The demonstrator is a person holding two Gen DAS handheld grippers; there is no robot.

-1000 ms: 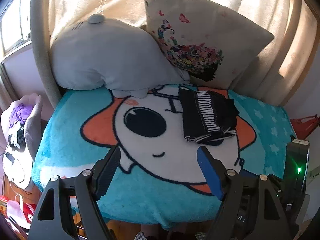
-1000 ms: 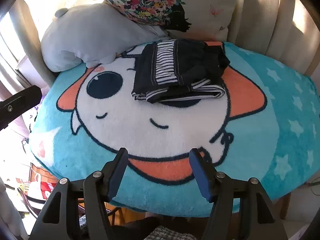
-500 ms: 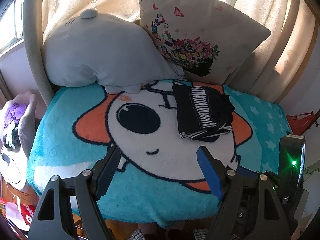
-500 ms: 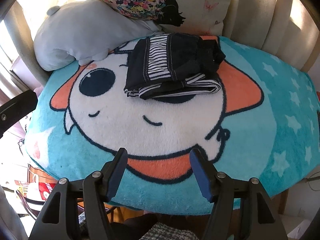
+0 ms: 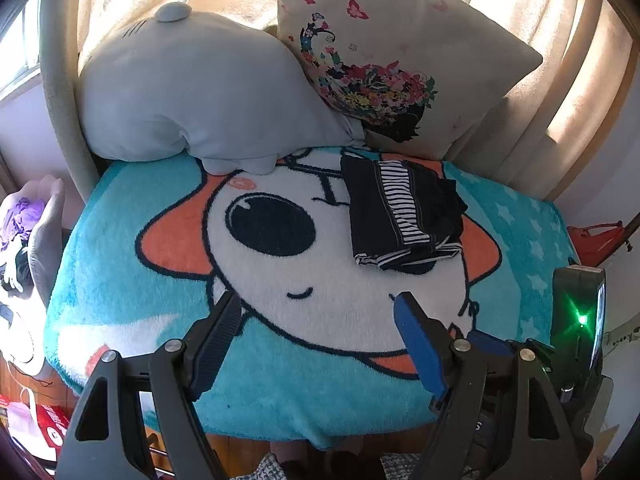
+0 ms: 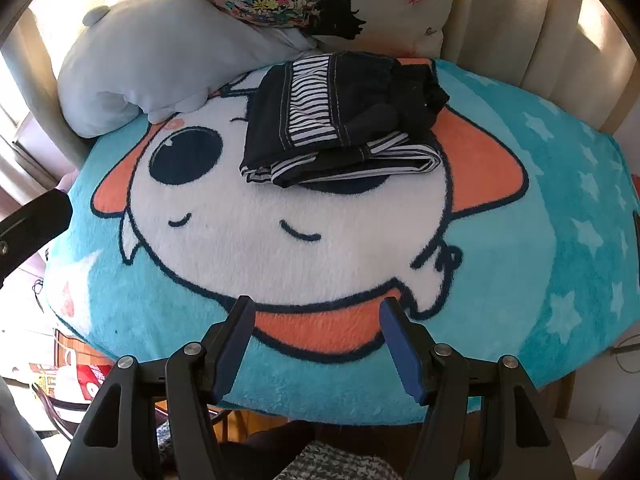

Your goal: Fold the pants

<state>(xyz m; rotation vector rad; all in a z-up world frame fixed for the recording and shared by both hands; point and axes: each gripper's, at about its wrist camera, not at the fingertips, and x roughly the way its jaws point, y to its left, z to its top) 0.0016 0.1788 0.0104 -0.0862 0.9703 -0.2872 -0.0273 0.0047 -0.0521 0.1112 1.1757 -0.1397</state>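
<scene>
The pants (image 5: 404, 216) are dark with black-and-white striped panels and lie folded in a compact stack at the back of a teal cartoon cushion (image 5: 160, 216). They also show in the right wrist view (image 6: 340, 120). My left gripper (image 5: 320, 312) is open and empty, held over the cushion's front part, well short of the pants. My right gripper (image 6: 316, 316) is open and empty near the cushion's front edge (image 6: 500, 340), also apart from the pants.
A grey plush pillow (image 5: 192, 92) and a floral cushion (image 5: 392, 52) lean against the beige chair back behind the pants. The right gripper's body with a green light (image 5: 580, 316) shows at the right. Bags and clutter (image 5: 24, 240) sit on the floor left.
Both grippers have drifted slightly; the pants sit a little higher and left in both views. The pants have not moved on the cushion. Both grippers stay open.
</scene>
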